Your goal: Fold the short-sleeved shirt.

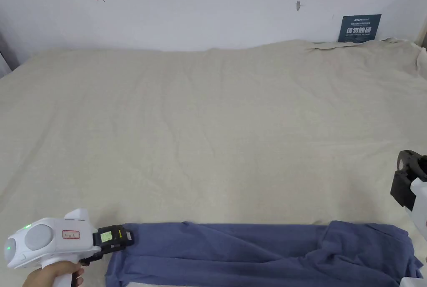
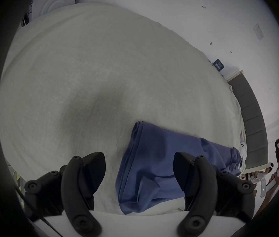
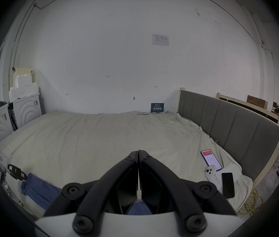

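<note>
— Where's the shirt?
— The blue shirt (image 1: pixel 267 254) lies as a long folded band along the bed's (image 1: pixel 208 133) near edge, its left end just beside the left gripper (image 2: pixel 139 170).
— Grippers?
— Left jaws wide apart, holding nothing. Right gripper (image 3: pixel 138 152) jaws pressed together, empty, above the shirt's other end.
— Fabric?
— Soft, creased knit on a wrinkled cream sheet.

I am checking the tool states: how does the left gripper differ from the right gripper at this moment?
The left gripper has its jaws wide apart, while the right gripper has its jaws closed together with nothing between them. The left gripper hovers over the hem end of the blue shirt; the right gripper points across the bed. Both have black jaws on white bodies.
</note>
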`<state>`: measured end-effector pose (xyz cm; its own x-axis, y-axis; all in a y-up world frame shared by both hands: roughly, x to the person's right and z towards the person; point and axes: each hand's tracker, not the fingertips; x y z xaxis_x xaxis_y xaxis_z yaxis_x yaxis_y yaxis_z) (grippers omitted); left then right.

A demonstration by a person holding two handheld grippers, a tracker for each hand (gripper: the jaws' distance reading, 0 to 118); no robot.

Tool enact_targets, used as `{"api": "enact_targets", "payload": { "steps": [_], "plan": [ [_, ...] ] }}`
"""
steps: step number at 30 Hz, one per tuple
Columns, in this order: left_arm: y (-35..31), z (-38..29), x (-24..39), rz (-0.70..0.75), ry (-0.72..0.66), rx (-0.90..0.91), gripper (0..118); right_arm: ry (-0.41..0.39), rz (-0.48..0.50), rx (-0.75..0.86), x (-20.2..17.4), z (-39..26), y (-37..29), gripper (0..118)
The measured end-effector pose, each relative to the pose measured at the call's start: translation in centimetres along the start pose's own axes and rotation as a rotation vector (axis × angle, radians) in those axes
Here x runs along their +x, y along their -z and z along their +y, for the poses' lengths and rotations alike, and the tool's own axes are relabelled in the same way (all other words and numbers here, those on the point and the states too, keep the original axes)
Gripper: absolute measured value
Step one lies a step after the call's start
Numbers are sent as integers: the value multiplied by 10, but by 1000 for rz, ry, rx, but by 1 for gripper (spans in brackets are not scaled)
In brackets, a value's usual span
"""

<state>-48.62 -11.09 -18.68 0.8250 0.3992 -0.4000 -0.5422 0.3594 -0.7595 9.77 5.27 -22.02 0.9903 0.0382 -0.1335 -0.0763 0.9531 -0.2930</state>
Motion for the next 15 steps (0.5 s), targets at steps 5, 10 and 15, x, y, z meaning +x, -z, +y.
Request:
{"api": "enact_targets", "payload": {
  "steps": [5,10,15],
  "plan": [
    [14,-4,8,16,37,-10,72,-3,-2,-12,1,-2,2,0],
    [13,-7,19,79,132,-11,46,2,-5,-21,3,-3,3,0],
    [20,-13,23,2,115,-31,15,13,-5,-28,5,-4,4,0]
  ]
}}
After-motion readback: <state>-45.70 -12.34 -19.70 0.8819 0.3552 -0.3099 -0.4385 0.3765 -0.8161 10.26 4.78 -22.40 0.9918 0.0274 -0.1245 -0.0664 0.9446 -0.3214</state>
